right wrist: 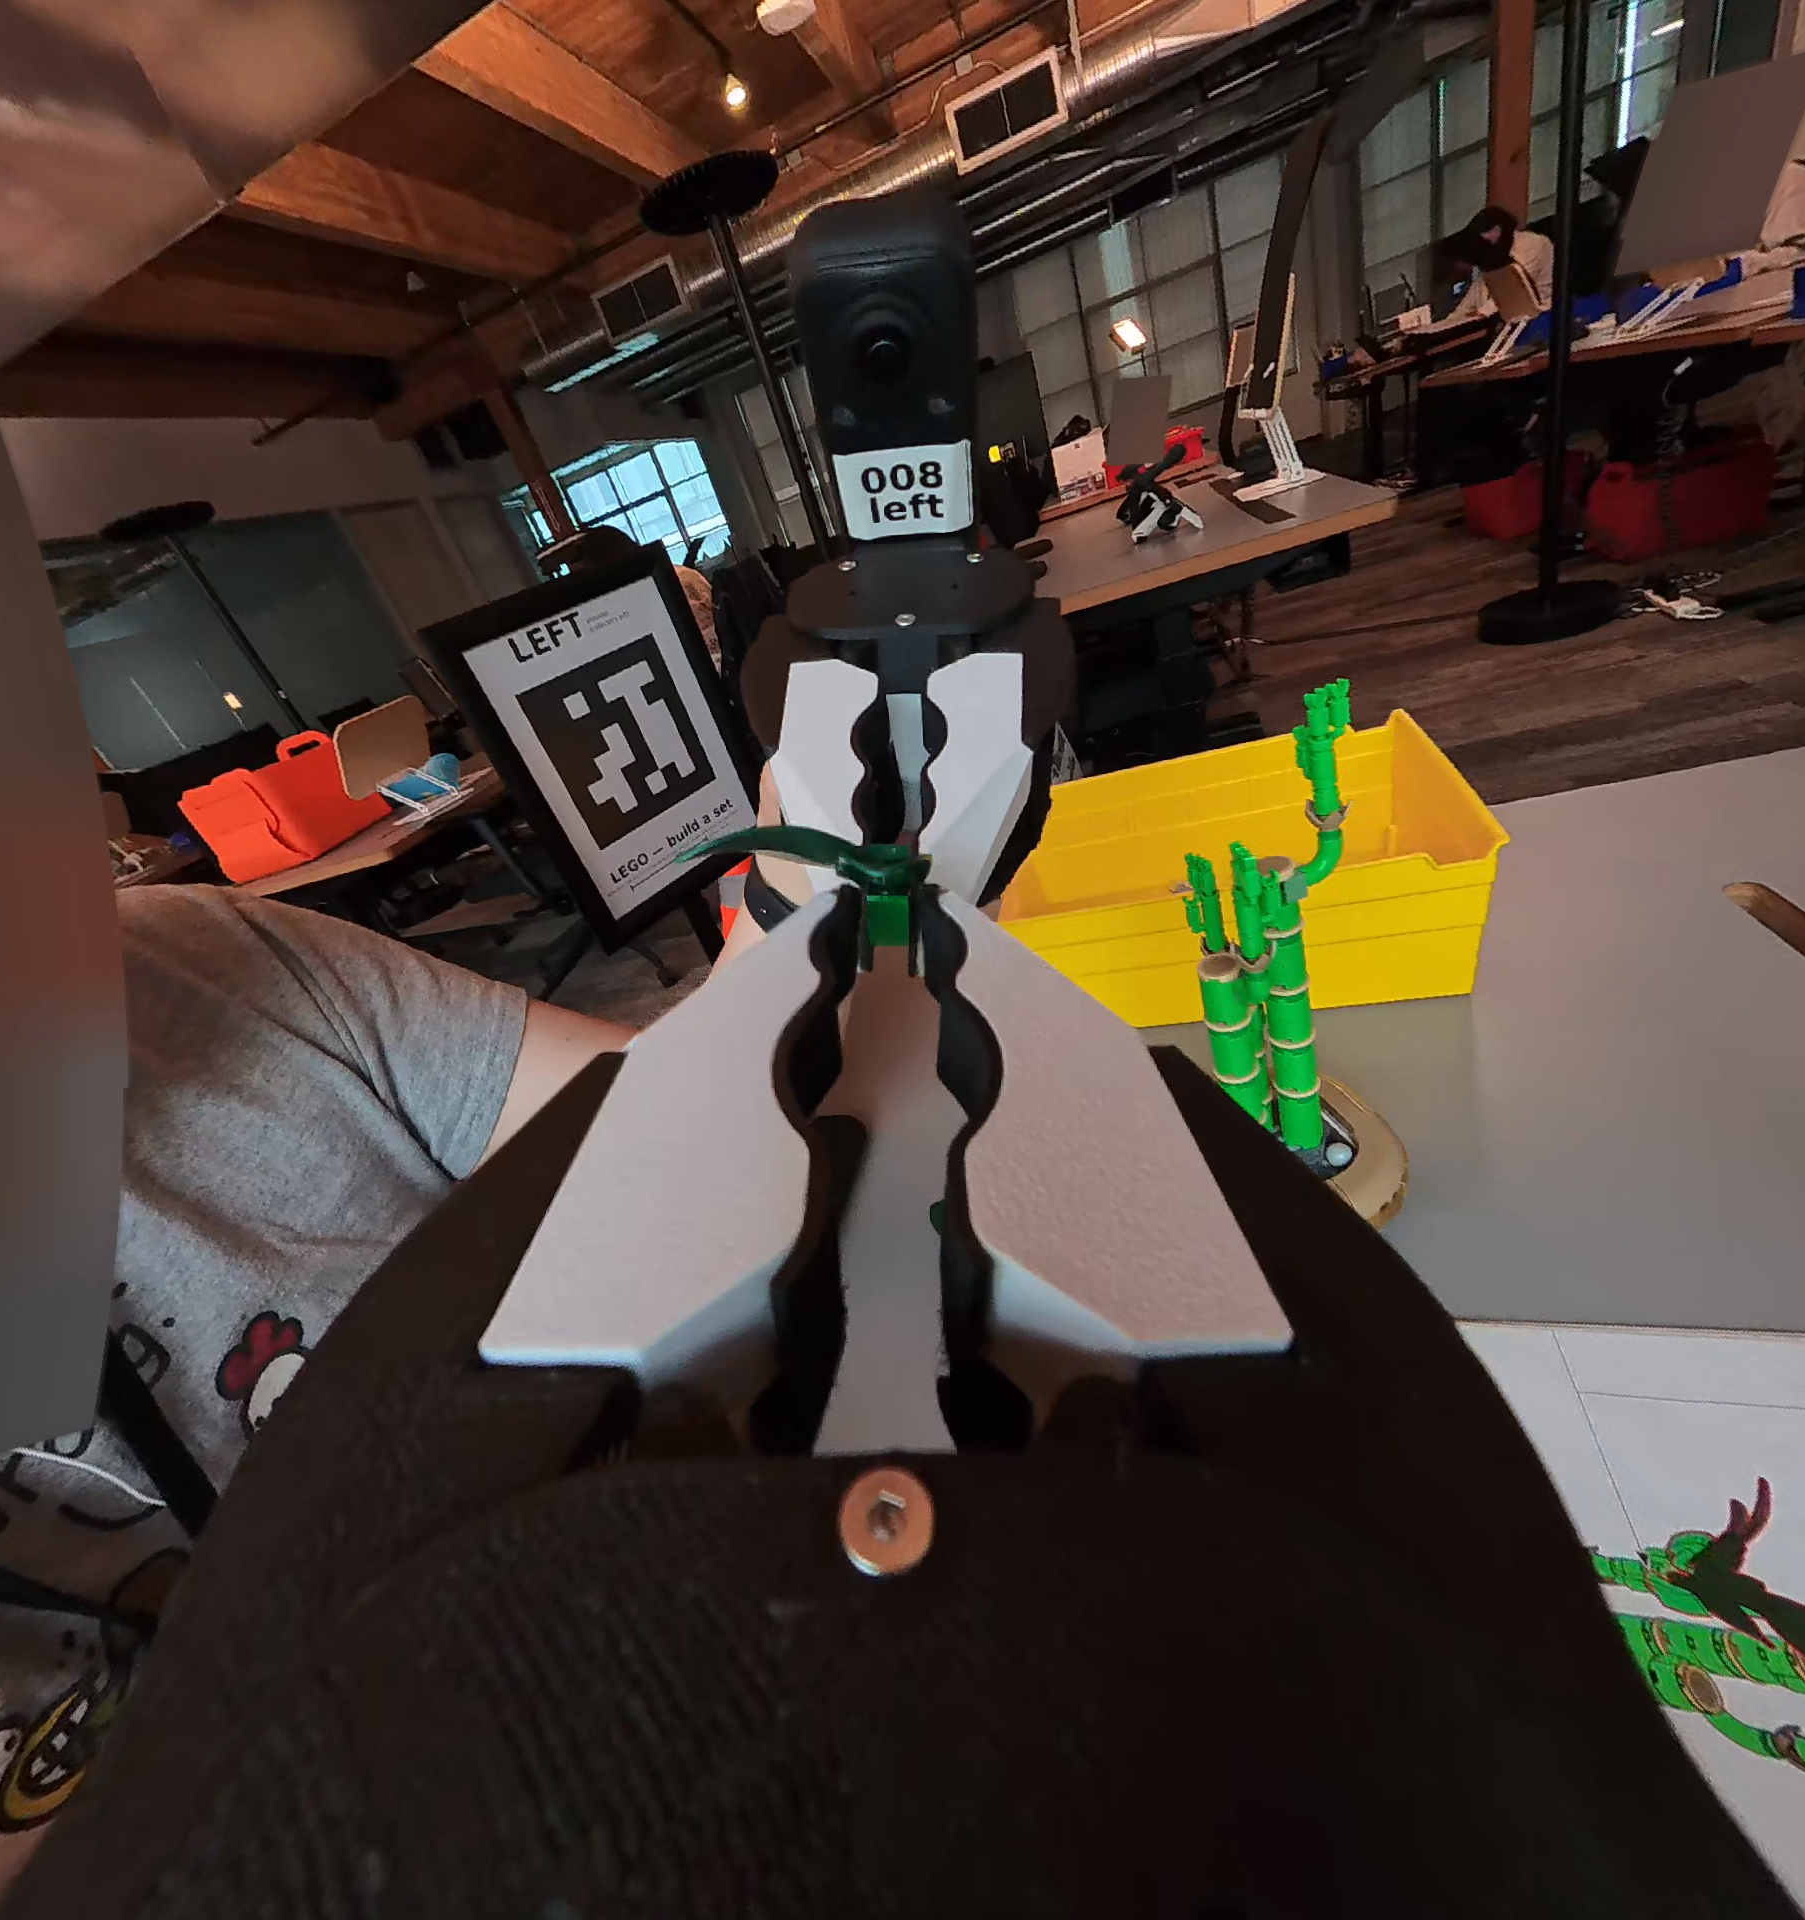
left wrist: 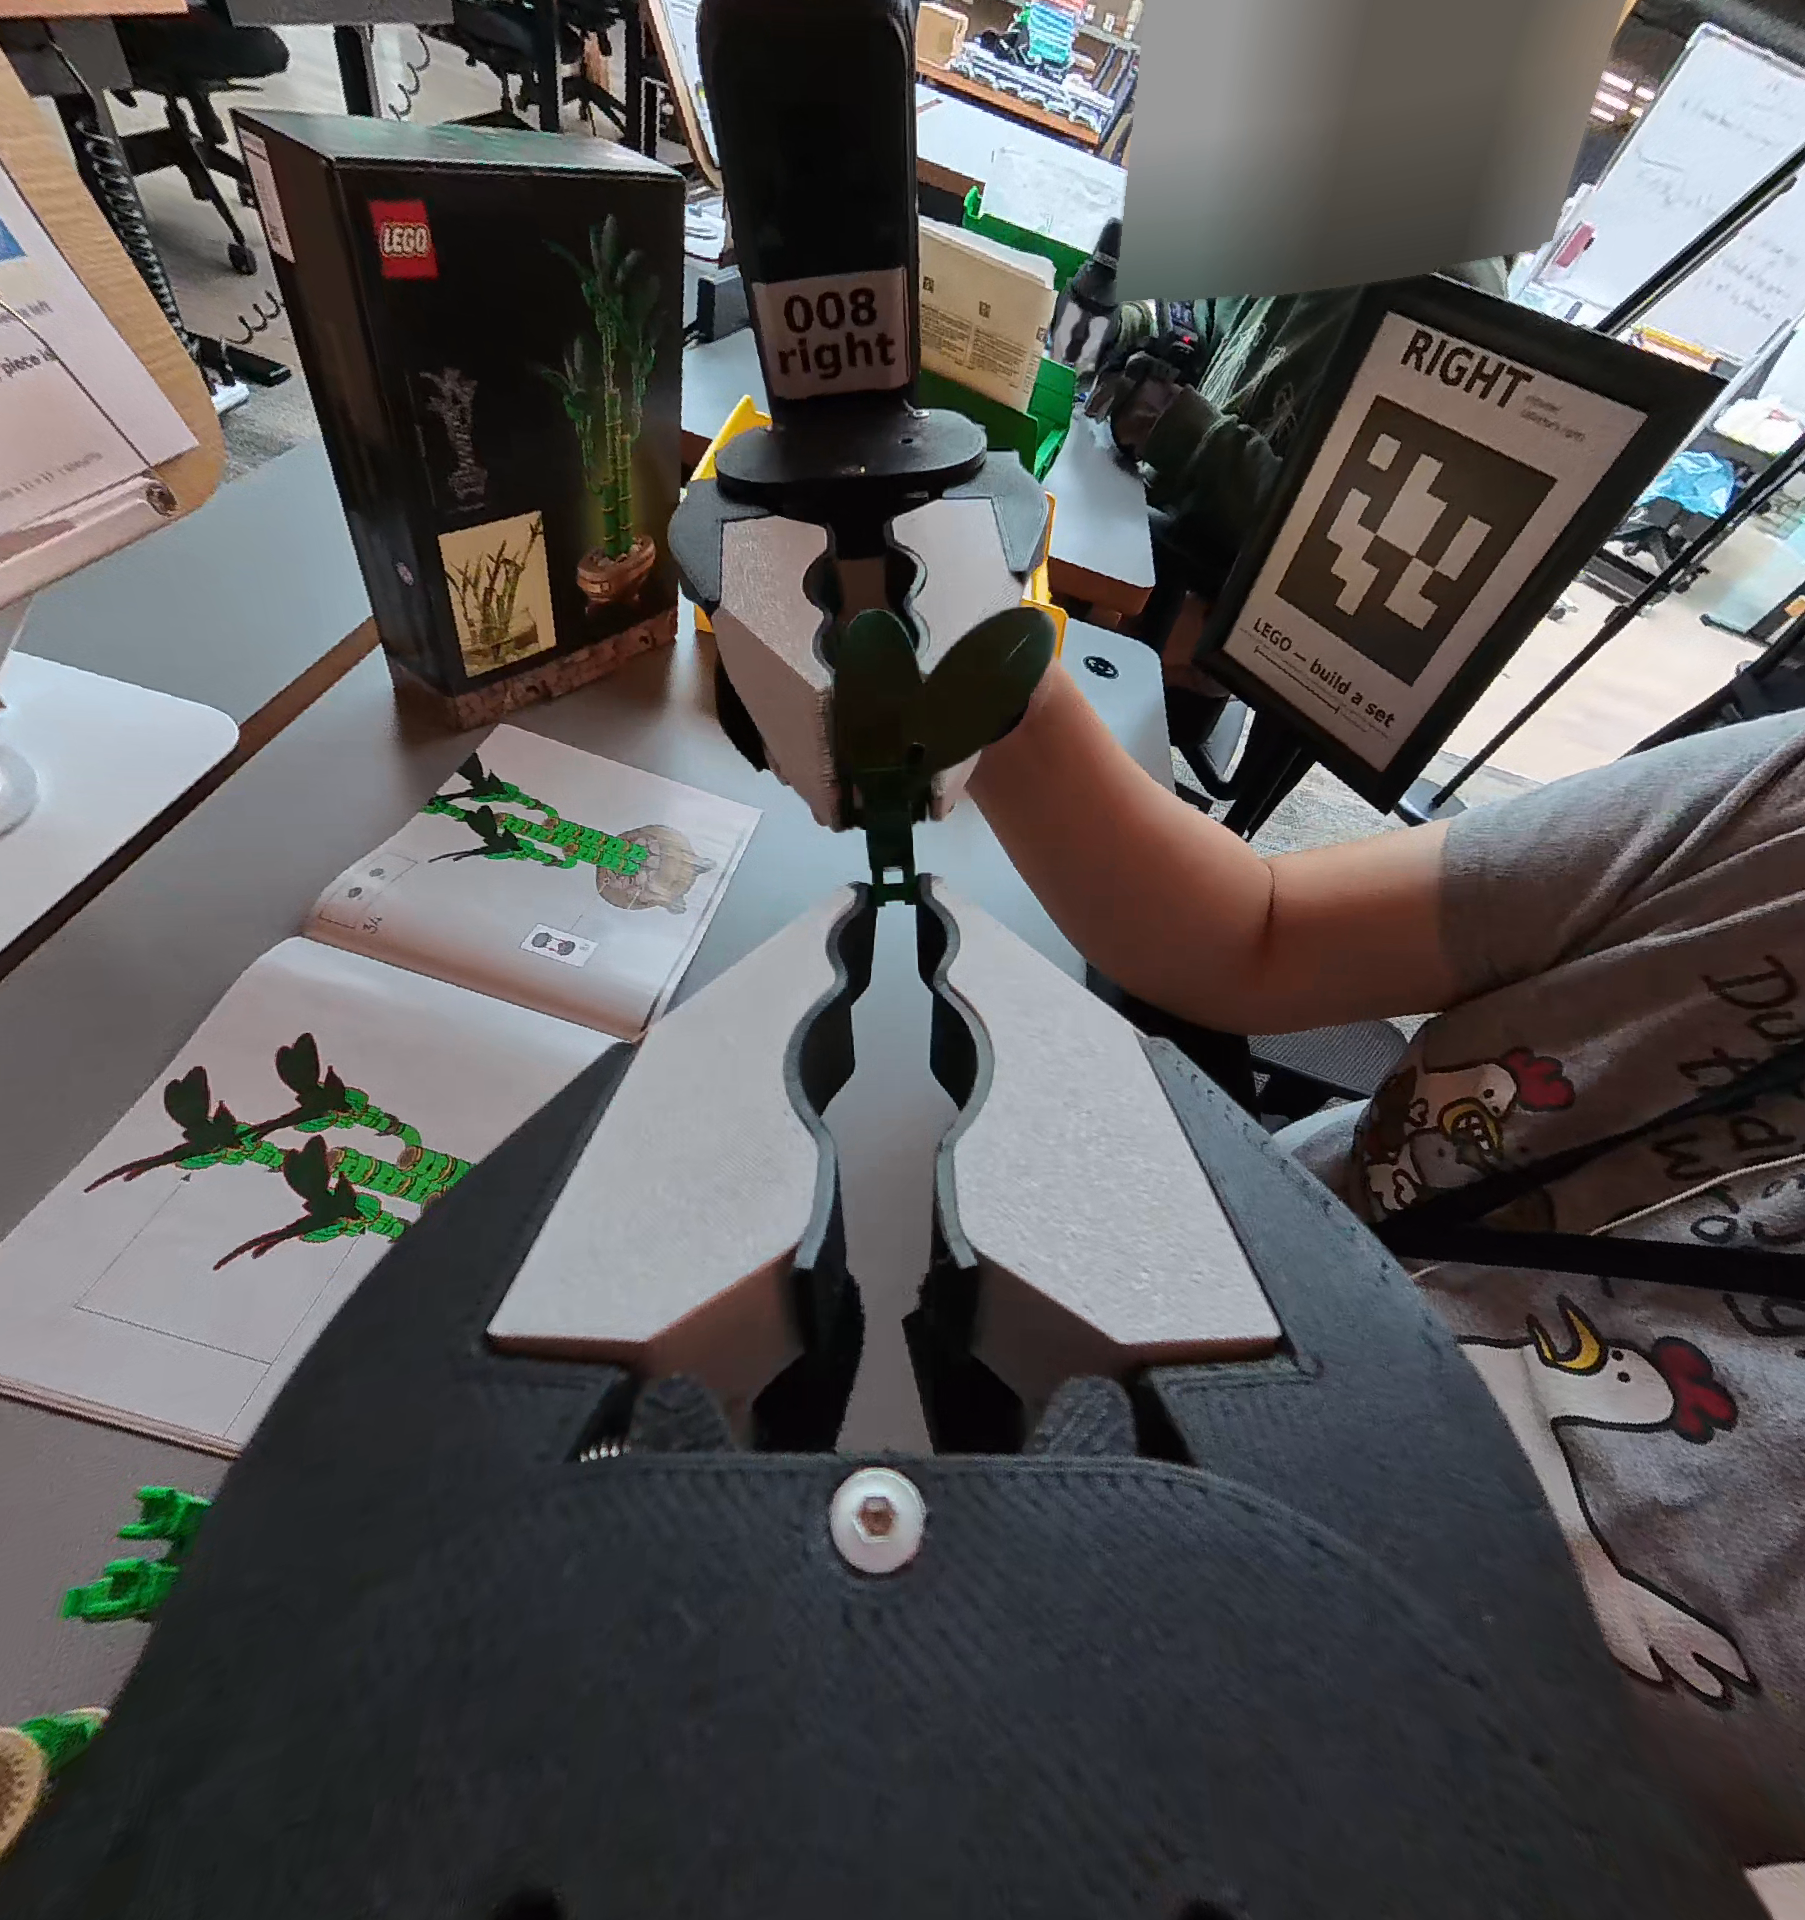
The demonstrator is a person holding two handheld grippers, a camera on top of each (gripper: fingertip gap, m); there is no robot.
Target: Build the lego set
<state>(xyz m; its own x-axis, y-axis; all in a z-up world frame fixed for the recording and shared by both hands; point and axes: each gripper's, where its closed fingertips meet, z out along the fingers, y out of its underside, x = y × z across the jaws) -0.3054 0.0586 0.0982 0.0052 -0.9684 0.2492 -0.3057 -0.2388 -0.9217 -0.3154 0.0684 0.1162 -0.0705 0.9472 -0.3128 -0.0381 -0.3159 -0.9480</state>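
The two grippers met tip to tip above the table (left wrist: 254, 665), facing each other. The left gripper (left wrist: 890, 891) pinched the bottom of a small green stem (left wrist: 890, 831) between its tips. The right gripper (left wrist: 882, 805) came from 12 o'clock in the left view, and it squeezed the same little piece higher up. Two dark green leaves (left wrist: 939, 686) stuck up from the stem, in front of the right gripper's white fingers (left wrist: 773, 613).

In the right view, the right gripper (right wrist: 885, 920) held the bright green stem (right wrist: 885, 916), with a thin dark leaf (right wrist: 773, 844) poking out toward 9 o'clock. The left gripper (right wrist: 893, 831) sat just behind it.

The bamboo plant (right wrist: 1262, 997) stood on its tan base at 3 o'clock in the right view, in front of a yellow bin (right wrist: 1417, 831). An open booklet (left wrist: 462, 935) lay on the table at 9 o'clock in the left view, and the box (left wrist: 482, 416) stood behind it at 11 o'clock.
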